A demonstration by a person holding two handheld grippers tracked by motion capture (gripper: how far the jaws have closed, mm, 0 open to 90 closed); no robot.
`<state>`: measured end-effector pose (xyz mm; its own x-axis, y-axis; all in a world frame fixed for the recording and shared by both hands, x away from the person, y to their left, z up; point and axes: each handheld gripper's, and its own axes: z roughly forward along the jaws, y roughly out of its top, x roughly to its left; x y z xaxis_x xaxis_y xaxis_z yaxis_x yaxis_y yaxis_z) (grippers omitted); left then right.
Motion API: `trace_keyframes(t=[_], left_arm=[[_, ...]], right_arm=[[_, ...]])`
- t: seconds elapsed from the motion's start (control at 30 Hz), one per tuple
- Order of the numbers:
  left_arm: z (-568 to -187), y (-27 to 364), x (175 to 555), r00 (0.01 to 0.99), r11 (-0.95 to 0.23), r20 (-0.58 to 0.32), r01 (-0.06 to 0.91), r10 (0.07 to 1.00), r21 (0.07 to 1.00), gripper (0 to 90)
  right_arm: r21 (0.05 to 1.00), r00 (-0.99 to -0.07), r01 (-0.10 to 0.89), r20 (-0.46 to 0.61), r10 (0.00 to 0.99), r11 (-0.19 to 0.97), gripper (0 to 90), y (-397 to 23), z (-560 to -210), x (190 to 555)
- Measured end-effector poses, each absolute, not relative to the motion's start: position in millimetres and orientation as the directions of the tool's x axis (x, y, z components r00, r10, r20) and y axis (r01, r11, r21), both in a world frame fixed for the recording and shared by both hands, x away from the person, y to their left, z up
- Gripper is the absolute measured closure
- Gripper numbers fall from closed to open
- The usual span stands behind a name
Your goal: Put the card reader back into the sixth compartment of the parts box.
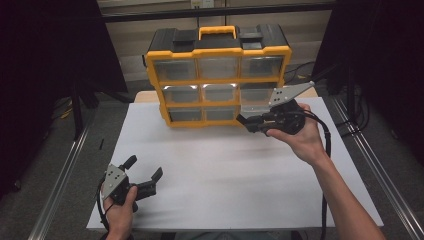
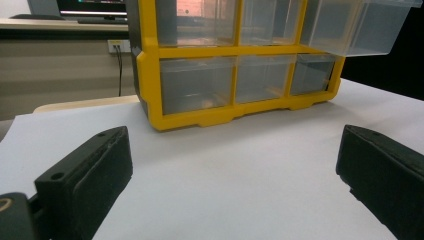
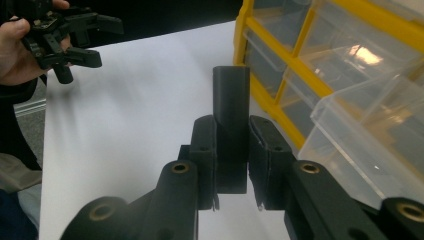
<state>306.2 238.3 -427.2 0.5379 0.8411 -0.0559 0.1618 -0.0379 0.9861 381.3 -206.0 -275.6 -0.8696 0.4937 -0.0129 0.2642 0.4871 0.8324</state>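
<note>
Right hand-held gripper (image 3: 232,165) clamped on a small black rectangular plastic block (image 3: 230,107), raised beside the organiser.
Person's right hand holds it tilted near a pulled-out clear plastic drawer (image 3: 370,145) of the yellow-framed black organiser (image 1: 218,75). Left hand-held gripper (image 1: 145,175), jaws spread wide and empty, sits low over the white worktop (image 1: 225,170), well apart.

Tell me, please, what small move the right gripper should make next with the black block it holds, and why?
Probably carry the black block over the pulled-out clear drawer and lower it in. The right gripper is shut on the block, just beside that drawer of the yellow organizer, which stands out and looks empty.
</note>
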Motion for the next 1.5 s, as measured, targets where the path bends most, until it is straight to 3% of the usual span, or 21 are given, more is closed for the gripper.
trace_keyframes(t=[0.77, 1.5], left_arm=[[-426.9, 237.9, 305.9, 0.542, -0.051, -0.043, 0.157, 0.839, 0.986, 1.8], [-427.2, 236.8, 306.5, 0.545, -0.048, -0.047, 0.159, 0.837, 0.986, 1.8]], right_arm=[[0.792, -0.822, 0.273, -0.103, 0.560, 0.546, 73.8, -212.3, -231.7, 408.6], [0.742, -0.785, 0.341, -0.113, 0.609, 0.577, 73.8, -221.1, -213.4, 437.9]])
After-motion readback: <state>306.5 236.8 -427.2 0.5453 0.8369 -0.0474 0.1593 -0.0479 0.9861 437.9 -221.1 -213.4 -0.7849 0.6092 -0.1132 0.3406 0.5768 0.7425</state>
